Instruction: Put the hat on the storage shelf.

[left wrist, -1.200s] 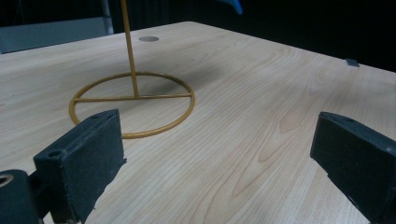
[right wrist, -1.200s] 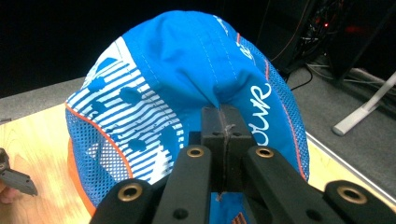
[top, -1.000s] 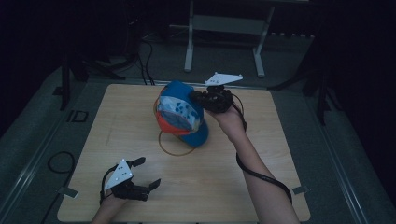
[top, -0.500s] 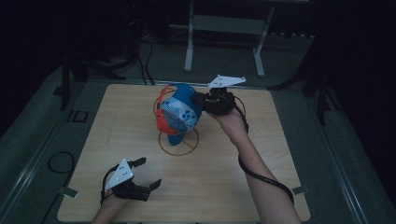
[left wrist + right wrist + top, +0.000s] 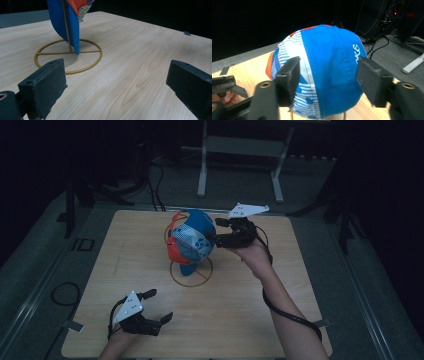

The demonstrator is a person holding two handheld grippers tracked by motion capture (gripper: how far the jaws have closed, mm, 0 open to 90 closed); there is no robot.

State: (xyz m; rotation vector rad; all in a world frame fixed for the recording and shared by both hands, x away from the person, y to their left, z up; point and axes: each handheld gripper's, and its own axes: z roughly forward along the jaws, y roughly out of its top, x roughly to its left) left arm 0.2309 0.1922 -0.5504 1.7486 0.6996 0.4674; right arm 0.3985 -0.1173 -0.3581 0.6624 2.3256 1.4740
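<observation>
Blue, orange and white cap (image 5: 191, 241) sits on a gold wire stand (image 5: 191, 272) with a ring base, near the middle of the wooden table (image 5: 280, 295). Right gripper (image 5: 216, 230) is at the cap's right side, jaws spread and flanking the crown, contact unclear. Left gripper (image 5: 158, 306) rests low at the table's near-left edge, jaws wide apart, empty, well apart from the stand.
</observation>
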